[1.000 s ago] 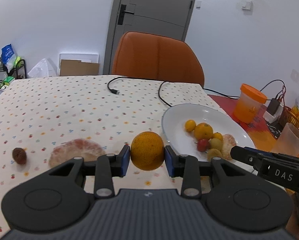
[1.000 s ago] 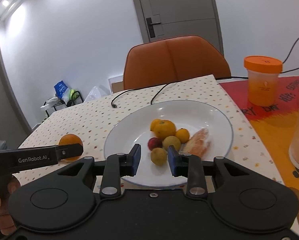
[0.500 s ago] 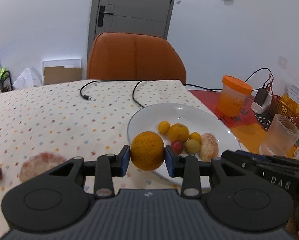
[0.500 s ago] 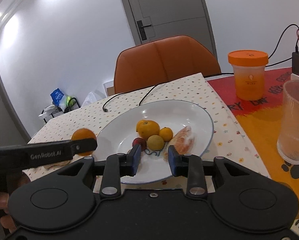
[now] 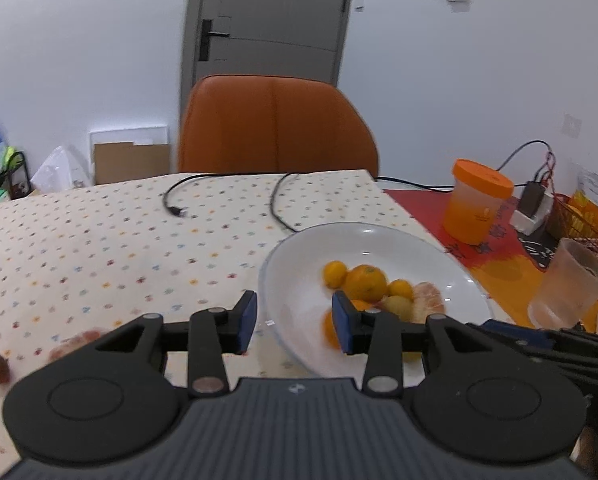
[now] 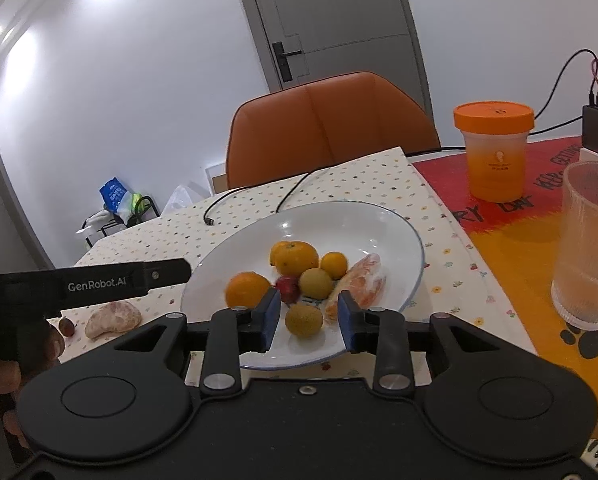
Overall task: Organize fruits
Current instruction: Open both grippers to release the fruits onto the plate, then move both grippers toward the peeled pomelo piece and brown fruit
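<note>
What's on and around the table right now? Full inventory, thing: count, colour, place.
plate: 1, white, table centre
fruits on plate: about eight, orange, yellow, red
peeled citrus: 1, pale orange, cloth left of plate
small dark fruit: 1, brown-red, beside it
lidded cup: 1, orange, right
glass: 1, clear, right
cable: 1, black, far cloth
chair: 1, orange, behind table
left gripper: open, empty
right gripper: open, empty

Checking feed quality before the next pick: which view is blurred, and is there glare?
Left wrist view: motion blur smears the fruit pile and tablecloth. Right wrist view: sharp, with small highlights on the plate and bright ceiling lights top left.
</note>
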`<state>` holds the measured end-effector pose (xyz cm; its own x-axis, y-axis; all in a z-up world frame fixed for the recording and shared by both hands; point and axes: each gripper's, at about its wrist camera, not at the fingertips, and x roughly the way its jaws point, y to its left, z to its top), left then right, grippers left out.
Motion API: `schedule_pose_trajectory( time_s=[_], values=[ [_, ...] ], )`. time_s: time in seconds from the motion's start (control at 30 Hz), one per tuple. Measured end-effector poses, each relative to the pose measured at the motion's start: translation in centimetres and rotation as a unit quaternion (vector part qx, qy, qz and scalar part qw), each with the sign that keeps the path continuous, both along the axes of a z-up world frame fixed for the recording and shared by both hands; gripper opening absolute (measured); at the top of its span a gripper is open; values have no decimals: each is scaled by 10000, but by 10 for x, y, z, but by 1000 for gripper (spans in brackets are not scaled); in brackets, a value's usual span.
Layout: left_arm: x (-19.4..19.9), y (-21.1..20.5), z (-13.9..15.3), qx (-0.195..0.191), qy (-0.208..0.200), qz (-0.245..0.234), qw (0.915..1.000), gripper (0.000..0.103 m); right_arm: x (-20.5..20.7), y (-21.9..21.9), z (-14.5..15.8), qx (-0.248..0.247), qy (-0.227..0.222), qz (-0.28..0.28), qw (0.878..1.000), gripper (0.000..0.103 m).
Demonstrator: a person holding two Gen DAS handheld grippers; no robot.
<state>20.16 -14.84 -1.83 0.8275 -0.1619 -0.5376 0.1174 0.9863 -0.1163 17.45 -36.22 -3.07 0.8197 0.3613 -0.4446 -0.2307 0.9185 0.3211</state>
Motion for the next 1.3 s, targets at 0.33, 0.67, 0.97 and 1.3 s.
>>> schedule_pose_trajectory(
  time_s=[0.33, 0.67, 0.97, 1.3],
  values=[
    [-12, 33, -3, 1, 112, 391, 9992, 51, -1, 21, 5, -46, -58, 168, 9998, 44],
    [-30, 55, -2, 75, 104, 723, 9973, 77, -3, 39, 8, -79, -27, 375, 9993, 53],
    [-39, 85, -7, 85, 191, 1047, 9943, 85, -2, 64, 9, -104, -27, 514, 9986, 78],
    [-49, 115, -10, 63, 227, 1406, 9898, 90, 1, 89, 9, -123, -20, 749, 9971, 88]
  ],
)
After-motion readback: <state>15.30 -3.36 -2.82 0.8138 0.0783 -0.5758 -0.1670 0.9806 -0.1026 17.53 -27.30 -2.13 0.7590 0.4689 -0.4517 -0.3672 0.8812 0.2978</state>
